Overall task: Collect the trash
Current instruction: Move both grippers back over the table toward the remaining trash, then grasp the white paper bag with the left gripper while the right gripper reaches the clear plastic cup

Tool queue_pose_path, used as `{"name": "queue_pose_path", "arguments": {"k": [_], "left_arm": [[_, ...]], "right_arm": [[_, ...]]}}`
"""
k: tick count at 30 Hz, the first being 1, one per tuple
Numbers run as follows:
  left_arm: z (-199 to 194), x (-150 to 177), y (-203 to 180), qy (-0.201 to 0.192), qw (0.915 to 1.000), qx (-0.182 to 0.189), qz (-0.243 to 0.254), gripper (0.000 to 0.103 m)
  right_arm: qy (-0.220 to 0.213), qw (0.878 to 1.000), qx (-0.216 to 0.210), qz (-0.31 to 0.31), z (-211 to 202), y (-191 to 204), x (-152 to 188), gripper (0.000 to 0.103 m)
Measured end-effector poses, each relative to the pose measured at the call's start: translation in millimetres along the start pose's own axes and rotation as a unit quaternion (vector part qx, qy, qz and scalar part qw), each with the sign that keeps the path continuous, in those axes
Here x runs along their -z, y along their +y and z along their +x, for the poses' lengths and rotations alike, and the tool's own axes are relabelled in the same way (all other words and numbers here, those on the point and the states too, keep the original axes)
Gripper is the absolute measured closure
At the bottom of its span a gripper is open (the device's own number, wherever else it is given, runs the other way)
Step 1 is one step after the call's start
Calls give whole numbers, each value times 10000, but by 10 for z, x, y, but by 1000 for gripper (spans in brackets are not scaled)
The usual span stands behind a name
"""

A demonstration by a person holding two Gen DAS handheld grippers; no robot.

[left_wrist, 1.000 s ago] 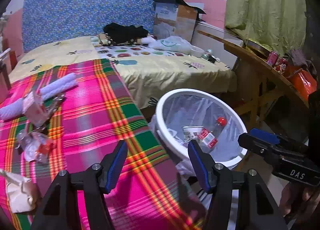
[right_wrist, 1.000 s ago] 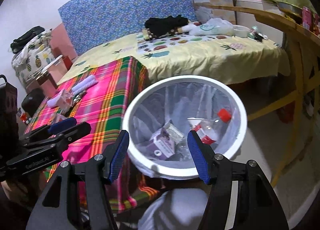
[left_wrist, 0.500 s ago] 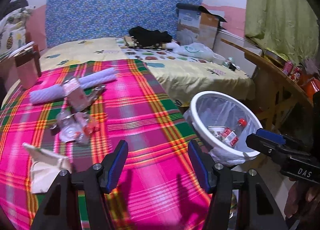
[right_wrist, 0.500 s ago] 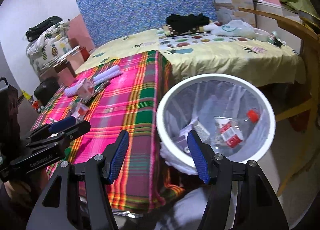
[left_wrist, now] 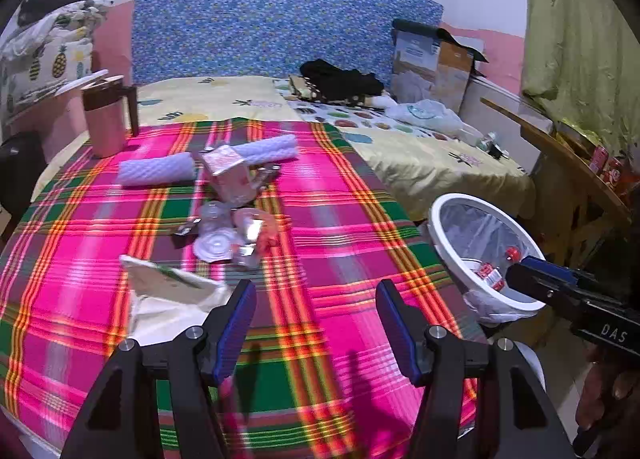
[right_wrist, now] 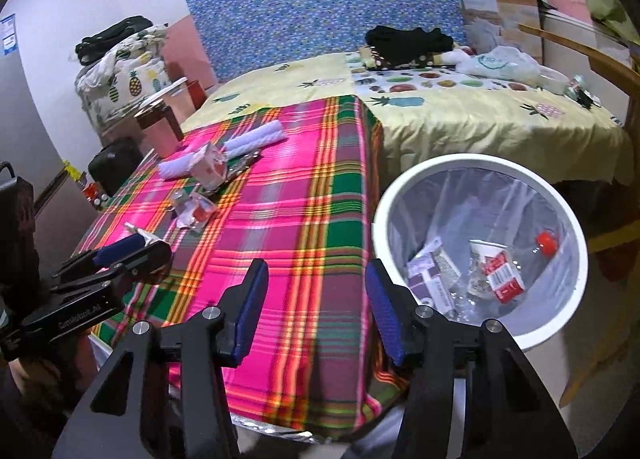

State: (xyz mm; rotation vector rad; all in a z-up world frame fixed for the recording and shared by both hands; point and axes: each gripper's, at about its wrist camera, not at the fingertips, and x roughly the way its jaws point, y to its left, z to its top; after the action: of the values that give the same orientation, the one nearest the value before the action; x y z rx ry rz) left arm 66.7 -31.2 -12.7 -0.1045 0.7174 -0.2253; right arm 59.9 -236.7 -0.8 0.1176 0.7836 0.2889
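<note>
the left gripper (left_wrist: 316,323) is hovering with jaws apart and empty over the plaid blanket's (left_wrist: 332,195) near edge, just beside a crumpled paper bag (left_wrist: 168,295); the right gripper (right_wrist: 312,299) is closing on nothing, between that blanket's right edge and the white bin (right_wrist: 576,227) holding a bottle (right_wrist: 504,275)

Your paper bag (left_wrist: 168,295) sits partly behind the left tool (left_wrist: 316,323), its lower edge hidden. The crumpled wrappers (left_wrist: 236,235) on the desk (left_wrist: 340,219) blur together, too small to tell apart. In the bin (right_wrist: 476,251), the bottle (right_wrist: 520,259) shows only cap and label clearly.
</note>
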Motion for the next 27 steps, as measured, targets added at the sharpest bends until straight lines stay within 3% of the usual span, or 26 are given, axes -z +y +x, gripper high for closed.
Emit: {"name": "queue_pose_path", "arguments": {"k": [19, 27], "left_arm": [[29, 70, 528, 49, 9968, -614, -500, 41], [-47, 172, 827, 66, 9901, -964, -1016, 41]], "right_arm": [[82, 9998, -162, -70, 110, 128, -32, 52], [133, 9996, -248, -98, 176, 142, -53, 52]]}}
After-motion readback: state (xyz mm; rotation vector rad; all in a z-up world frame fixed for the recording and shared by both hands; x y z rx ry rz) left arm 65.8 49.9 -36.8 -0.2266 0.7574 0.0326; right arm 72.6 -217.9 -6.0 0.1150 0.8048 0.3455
